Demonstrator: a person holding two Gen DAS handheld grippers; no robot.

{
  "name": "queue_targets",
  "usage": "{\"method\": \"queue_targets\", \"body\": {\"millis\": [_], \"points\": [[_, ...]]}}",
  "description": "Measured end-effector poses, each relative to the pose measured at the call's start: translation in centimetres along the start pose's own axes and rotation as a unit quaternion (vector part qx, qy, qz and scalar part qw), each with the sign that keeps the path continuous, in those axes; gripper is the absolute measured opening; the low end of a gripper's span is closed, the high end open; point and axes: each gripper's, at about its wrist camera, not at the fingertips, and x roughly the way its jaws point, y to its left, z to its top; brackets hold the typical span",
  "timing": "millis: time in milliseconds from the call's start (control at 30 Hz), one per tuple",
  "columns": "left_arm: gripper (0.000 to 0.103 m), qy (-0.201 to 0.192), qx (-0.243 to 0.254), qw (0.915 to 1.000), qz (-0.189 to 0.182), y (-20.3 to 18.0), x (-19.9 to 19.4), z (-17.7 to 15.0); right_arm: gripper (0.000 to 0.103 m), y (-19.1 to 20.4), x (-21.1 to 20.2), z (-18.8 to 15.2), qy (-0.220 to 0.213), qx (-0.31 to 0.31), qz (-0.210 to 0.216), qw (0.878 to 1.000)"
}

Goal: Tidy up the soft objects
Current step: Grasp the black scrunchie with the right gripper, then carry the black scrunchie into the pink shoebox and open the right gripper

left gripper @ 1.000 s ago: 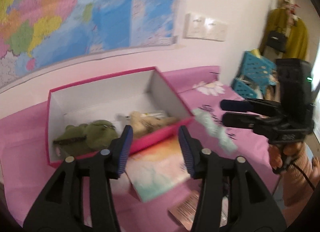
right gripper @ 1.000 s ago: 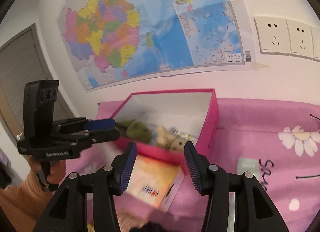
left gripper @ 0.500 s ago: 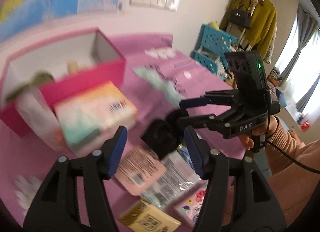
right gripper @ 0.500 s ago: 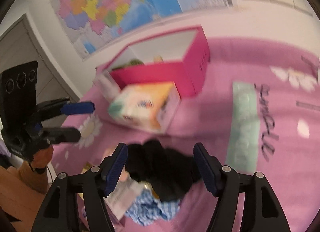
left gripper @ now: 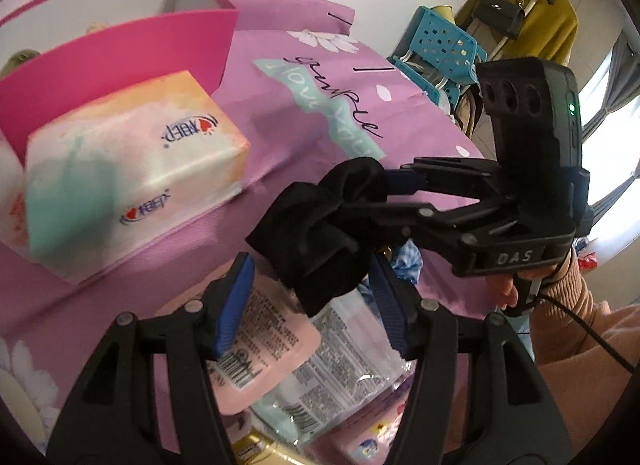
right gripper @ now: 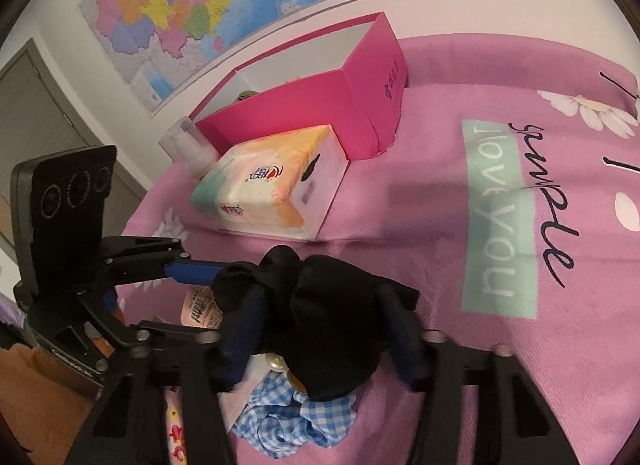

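Pink bedsheet (right gripper: 440, 193) under everything. Nearest, the black scrunchie (right gripper: 332, 317) sits atop the packet pile, so it's the easy first grab. Right claw (right gripper: 320, 329) spread wide, straddling it; left claw (left gripper: 312, 305) also spread, pads beside it. Behind the scrunchie: tissue pack (right gripper: 272, 181), then the pink box (right gripper: 320, 105), likely its destination.

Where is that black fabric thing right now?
The black scrunchie sits between the right gripper fingers, above the blue checked scrunchie, just in front of the tissue pack.
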Motion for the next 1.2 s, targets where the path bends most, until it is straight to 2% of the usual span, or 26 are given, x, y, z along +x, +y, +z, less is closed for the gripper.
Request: {"method": "queue_targets", "body": {"millis": [133,233,300,700,1033,1200], "points": [[0.047,0.007,-0.009,0.9998,-0.015,0.2,0.8,0.3,0.026,-0.3,-0.2,-0.1,-0.005,0.006,-0.004,1.000],[0.037,0.011,-0.011,0.9995,-0.026,0.2,0.9,0.2,0.019,0.0,-0.6,-0.1,-0.011,0.001,0.001,1.000],[0.034,0.004,-0.009,0.9994,-0.034,0.1,0.5,0.2,0.018,0.4,-1.1,0.1,-0.018,-0.008,0.006,1.000],[0.033,-0.071,0.011,0.9969,-0.031,-0.7,-4.9,2.2,0.015,3.4,-4.5,3.0,-0.073,-0.056,0.012,0.996],[0.033,-0.118,0.017,0.9929,0.002,0.0,-8.6,4.2,0.015,6.0,-5.6,6.2,-0.108,-0.107,0.012,0.988],[0.034,-0.136,0.019,0.9900,0.030,0.7,-10.1,6.1,0.015,6.7,-5.4,8.5,-0.121,-0.127,0.008,0.985]]}}
